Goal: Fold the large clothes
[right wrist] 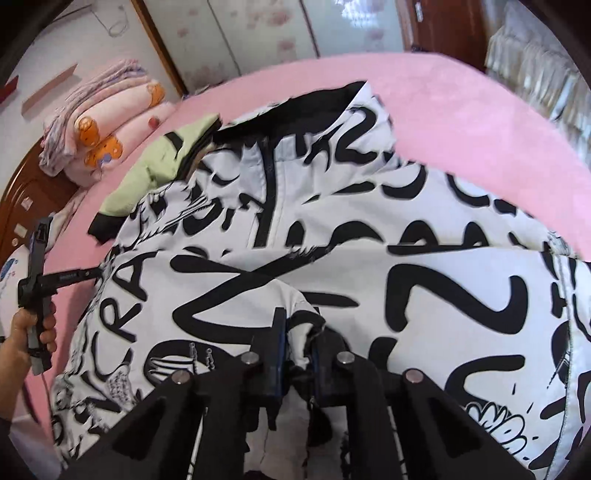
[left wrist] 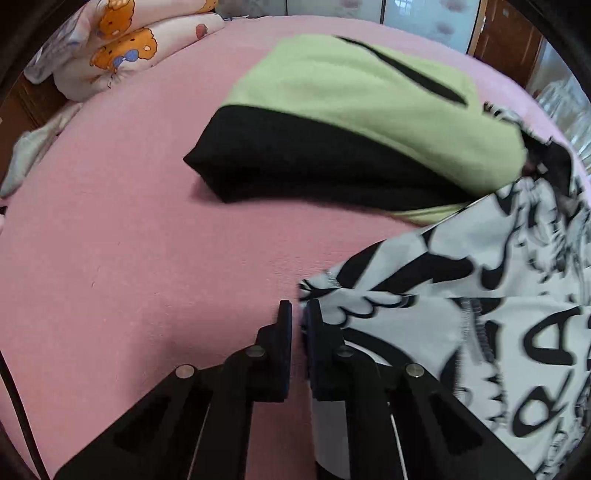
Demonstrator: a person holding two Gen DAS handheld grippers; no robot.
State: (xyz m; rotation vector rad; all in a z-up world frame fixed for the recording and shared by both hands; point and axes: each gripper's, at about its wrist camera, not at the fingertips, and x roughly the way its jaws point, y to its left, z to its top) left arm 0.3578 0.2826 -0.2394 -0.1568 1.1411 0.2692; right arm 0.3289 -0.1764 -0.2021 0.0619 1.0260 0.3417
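Note:
A large white jacket with black graffiti lettering (right wrist: 369,229) lies spread over a pink bed (right wrist: 480,122). My right gripper (right wrist: 300,328) is shut on a bunched white fold near its front edge. In the left wrist view the jacket (left wrist: 461,295) fills the lower right. My left gripper (left wrist: 298,314) is shut at the jacket's left corner, and pink sheet (left wrist: 129,258) shows in the thin gap between its fingers. The cloth edge lies against the right finger (left wrist: 314,325). In the right wrist view a hand (right wrist: 22,332) holds the left tool at the jacket's left side.
A folded lime-green and black garment (left wrist: 351,110) lies behind the jacket, partly under it (right wrist: 147,173). Stacked bear-print bedding (left wrist: 122,48) sits at the bed's far left corner. A wooden headboard (right wrist: 22,184) stands at the left, wardrobe doors (right wrist: 258,33) behind and curtains (right wrist: 535,66) at the right.

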